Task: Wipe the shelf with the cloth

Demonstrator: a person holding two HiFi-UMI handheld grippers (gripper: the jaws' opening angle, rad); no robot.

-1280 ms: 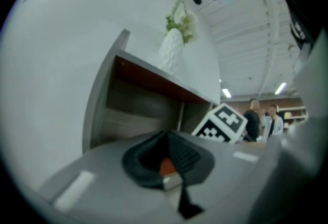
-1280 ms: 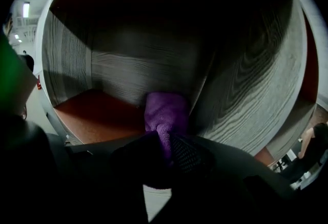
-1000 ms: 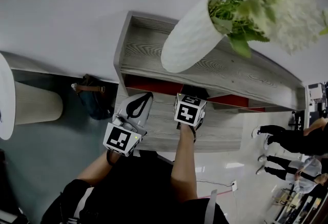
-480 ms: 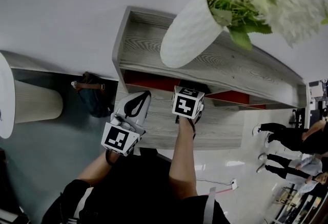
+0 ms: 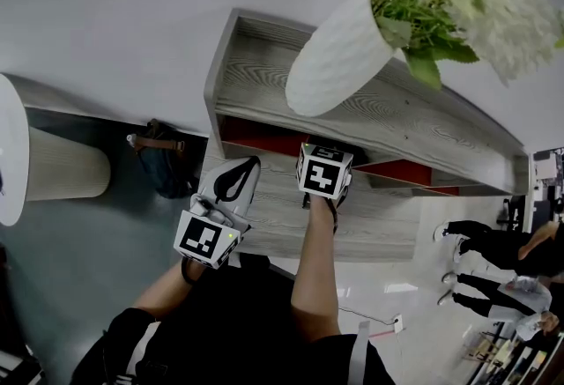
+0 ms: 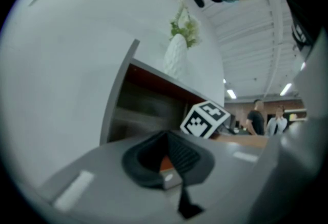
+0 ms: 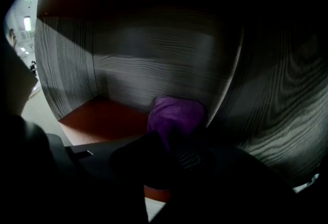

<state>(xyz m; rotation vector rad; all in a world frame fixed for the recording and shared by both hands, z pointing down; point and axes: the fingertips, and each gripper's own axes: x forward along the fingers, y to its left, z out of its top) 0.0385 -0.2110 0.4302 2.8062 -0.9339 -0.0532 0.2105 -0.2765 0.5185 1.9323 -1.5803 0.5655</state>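
Note:
A purple cloth (image 7: 177,114) is bunched between the jaws of my right gripper (image 7: 178,142), which is shut on it. The cloth presses into a corner of the shelf compartment, where the grey wood-grain wall (image 7: 154,61) meets a red panel (image 7: 100,118). In the head view the right gripper (image 5: 322,165) reaches under the top board of the grey shelf (image 5: 256,79), so the cloth is hidden there. My left gripper (image 5: 233,188) hangs over the lower board (image 5: 282,220), jaws together and empty. In the left gripper view that gripper (image 6: 169,160) sits outside the shelf (image 6: 128,95).
A white ribbed vase (image 5: 339,57) with green and white flowers stands on the top board above the right gripper. A dark bag (image 5: 163,165) lies on the floor left of the shelf. A pale cylinder (image 5: 66,170) stands farther left. People (image 5: 493,242) stand at the right.
My right gripper has pushed a little deeper under the top board. The left gripper has hardly moved.

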